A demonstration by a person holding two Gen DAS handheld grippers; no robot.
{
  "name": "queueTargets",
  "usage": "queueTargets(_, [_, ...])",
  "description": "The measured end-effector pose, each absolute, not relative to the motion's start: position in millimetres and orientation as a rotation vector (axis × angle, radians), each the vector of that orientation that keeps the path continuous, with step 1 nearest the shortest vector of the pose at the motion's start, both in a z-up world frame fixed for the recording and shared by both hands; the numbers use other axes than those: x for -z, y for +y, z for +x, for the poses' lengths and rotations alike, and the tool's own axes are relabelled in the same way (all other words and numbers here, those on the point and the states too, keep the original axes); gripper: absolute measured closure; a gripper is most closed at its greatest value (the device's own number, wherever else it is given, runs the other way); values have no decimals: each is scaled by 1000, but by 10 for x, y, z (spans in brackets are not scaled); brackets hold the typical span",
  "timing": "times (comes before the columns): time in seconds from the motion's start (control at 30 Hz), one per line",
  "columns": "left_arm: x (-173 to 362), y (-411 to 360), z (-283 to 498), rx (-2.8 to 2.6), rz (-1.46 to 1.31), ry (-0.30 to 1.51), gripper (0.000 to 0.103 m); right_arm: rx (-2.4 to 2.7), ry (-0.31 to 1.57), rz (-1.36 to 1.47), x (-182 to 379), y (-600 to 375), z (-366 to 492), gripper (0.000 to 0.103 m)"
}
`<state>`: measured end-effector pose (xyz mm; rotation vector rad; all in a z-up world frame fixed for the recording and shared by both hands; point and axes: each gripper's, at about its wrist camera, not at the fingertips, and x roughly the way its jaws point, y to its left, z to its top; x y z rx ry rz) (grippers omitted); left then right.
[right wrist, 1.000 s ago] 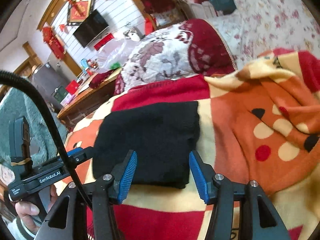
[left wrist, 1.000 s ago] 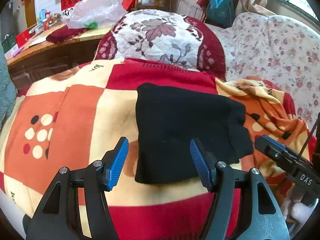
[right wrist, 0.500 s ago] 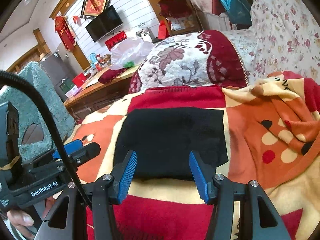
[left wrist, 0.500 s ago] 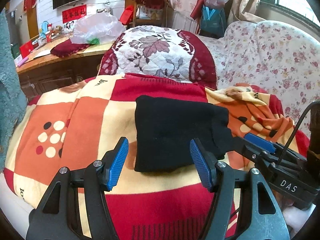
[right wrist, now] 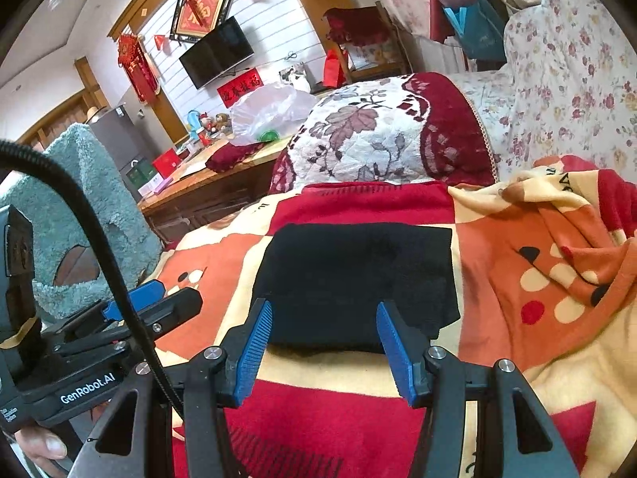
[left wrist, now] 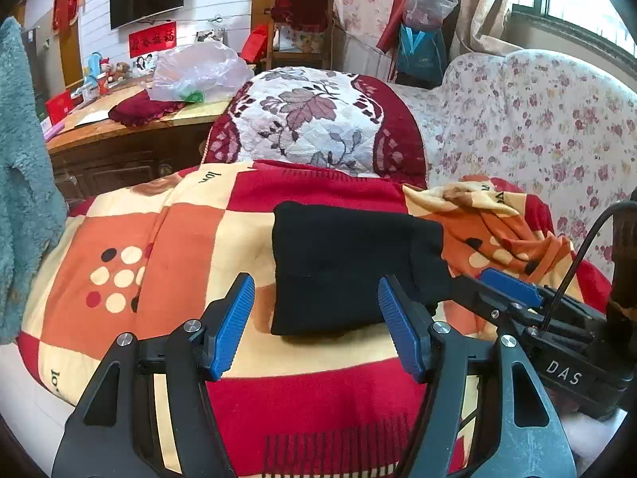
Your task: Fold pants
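Note:
The black pants [left wrist: 350, 267] lie folded into a compact rectangle on the checked red, orange and cream blanket [left wrist: 167, 247]; the right wrist view shows the same bundle [right wrist: 358, 279] square-on. My left gripper [left wrist: 316, 328] hovers open, above and short of the bundle's near edge, nothing between its blue pads. My right gripper [right wrist: 324, 352] is likewise open and empty, back from the near edge. Each gripper shows in the other's view: the right one [left wrist: 513, 290] by the bundle's right corner, the left one [right wrist: 139, 306] off to the bundle's left.
A red-and-white floral cushion [left wrist: 314, 119] rises behind the blanket, a flowered sofa back [left wrist: 549, 127] to the right. A wooden desk [left wrist: 131, 131] with a plastic bag stands far left. A teal fluffy cloth [left wrist: 24, 183] hangs at the left edge. The blanket bunches up [right wrist: 557, 231] at right.
Both grippers have pulled back and risen away from the folded pants, which now look smaller and farther off. The pants lie as before. Neither gripper's jaws changed.

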<state>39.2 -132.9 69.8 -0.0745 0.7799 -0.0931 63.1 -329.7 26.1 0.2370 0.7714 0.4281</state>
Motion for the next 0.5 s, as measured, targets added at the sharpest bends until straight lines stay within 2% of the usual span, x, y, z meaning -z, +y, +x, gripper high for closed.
queueTargets(0.5, [-749, -1347, 324, 58, -48, 763, 38, -449, 795, 224, -240, -3238, 613, 50])
